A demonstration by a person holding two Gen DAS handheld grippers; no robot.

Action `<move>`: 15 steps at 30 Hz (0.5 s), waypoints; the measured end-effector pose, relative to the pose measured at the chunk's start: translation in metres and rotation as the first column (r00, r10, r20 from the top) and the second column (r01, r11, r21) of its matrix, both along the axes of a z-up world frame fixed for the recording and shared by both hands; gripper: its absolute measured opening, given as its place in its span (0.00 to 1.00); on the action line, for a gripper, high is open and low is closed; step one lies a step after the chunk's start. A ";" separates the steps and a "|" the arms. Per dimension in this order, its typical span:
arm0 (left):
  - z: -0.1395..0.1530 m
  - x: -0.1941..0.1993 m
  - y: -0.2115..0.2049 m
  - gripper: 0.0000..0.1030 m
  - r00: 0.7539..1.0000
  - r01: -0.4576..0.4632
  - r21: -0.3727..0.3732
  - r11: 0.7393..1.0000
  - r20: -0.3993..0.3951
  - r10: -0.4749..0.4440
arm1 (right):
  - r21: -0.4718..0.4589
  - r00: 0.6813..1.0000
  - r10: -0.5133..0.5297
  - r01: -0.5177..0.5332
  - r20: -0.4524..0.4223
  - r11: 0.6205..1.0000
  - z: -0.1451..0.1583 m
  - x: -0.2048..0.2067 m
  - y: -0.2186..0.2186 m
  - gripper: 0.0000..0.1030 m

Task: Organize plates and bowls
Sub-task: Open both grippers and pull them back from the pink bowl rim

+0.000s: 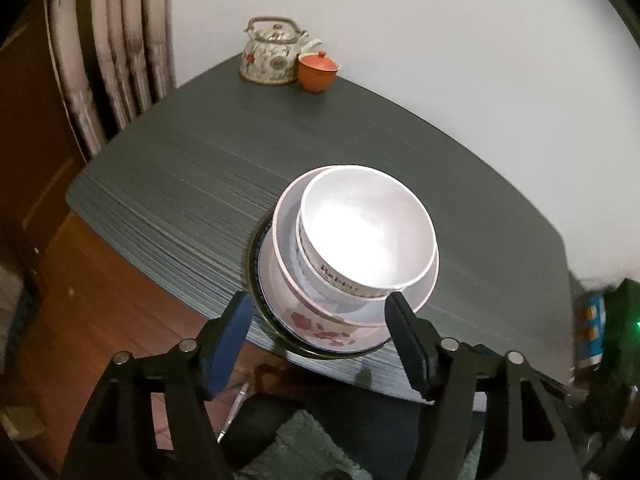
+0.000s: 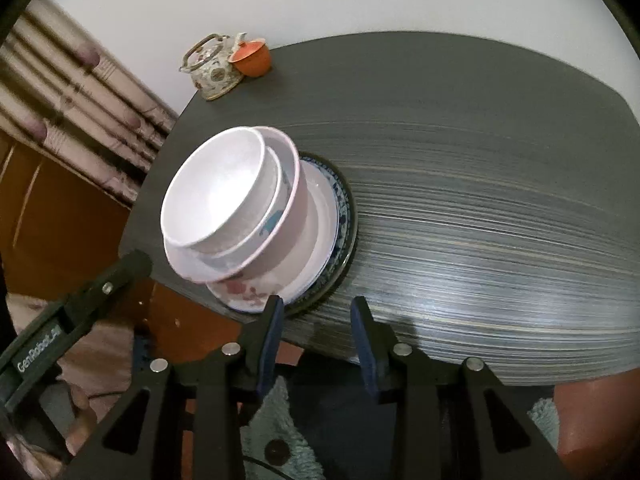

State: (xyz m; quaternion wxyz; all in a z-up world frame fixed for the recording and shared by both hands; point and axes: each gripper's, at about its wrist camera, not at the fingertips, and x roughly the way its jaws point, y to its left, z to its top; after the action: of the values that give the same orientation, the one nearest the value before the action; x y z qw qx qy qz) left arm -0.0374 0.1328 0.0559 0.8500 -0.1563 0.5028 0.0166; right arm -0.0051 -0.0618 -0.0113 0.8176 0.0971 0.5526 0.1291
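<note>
I count two bowls (image 1: 368, 232) nested on two plates (image 1: 320, 340); my left claw (image 1: 318, 314) gapes wide, right claw (image 2: 318, 312) narrower, both empty.

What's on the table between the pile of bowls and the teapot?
Nothing: only bare dark table runs from the stacked bowls to the teapot and the orange cup beside it. Both wrist views show that stretch.

top white bowl (image 1: 368, 232) upright, nested, lettered band outside | pink-rimmed bowl (image 1: 320, 300) beneath, upright | floral plate (image 1: 320, 334) under it | blue-patterned plate (image 2: 340, 200) at bottom | stack near table's (image 1: 180, 184) front edge
</note>
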 end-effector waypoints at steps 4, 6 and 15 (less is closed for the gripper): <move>-0.003 -0.005 -0.015 0.70 0.999 0.020 0.088 0.996 0.033 -0.023 | -0.029 0.999 0.027 -0.026 0.046 0.999 -0.003 -0.014 0.007 0.47; -0.005 -0.006 -0.019 0.71 0.999 0.015 0.120 0.993 0.037 -0.019 | -0.031 0.999 0.034 -0.033 0.041 0.999 -0.006 -0.017 0.008 0.49; -0.013 -0.008 -0.024 0.79 0.998 0.008 0.180 0.984 0.057 -0.018 | -0.077 0.997 0.054 -0.050 0.054 0.996 -0.018 -0.021 0.010 0.67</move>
State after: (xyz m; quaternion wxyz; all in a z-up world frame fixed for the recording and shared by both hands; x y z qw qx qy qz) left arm -0.0450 0.1084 0.0431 0.8751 -0.0763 0.4751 0.0516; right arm -0.0263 -0.0514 -0.0297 0.8322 0.0480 0.5365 0.1319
